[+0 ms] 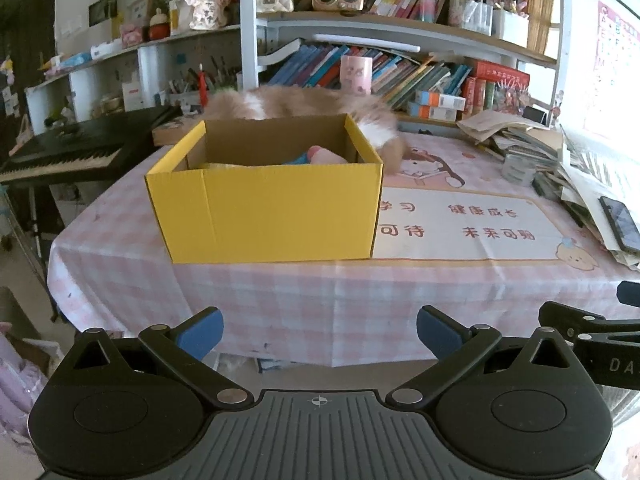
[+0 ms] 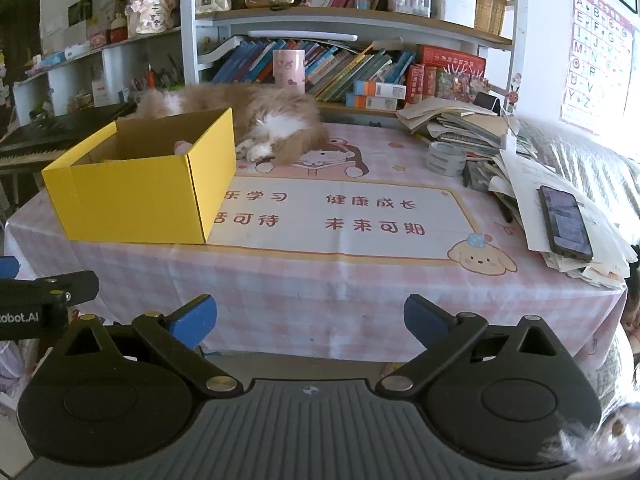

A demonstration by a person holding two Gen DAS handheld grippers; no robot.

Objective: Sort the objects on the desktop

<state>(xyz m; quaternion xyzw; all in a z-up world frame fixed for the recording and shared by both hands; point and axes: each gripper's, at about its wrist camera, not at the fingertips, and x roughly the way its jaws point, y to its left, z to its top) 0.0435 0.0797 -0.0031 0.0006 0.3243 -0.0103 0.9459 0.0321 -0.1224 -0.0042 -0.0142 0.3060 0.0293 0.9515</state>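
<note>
Jaws: left gripper (image 1: pixel 319 334) and right gripper (image 2: pixel 310 322) both spread wide, nothing between.
Left view only: yellow box (image 1: pixel 272 208) straight ahead of jaws.
Right view only: cat (image 2: pixel 256 116) sprawled beyond box; tape roll (image 2: pixel 446 158) ahead-right.

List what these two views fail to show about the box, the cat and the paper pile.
- Box contents: the near wall hides all but a pink and a blue bit in the left view; only a pink tip in the right view.
- Cat: box hides most of it in the left view; head hidden behind the box in the right.
- Paper pile: cut by the left view's right edge.
- Phone screen: too small to read.
</note>
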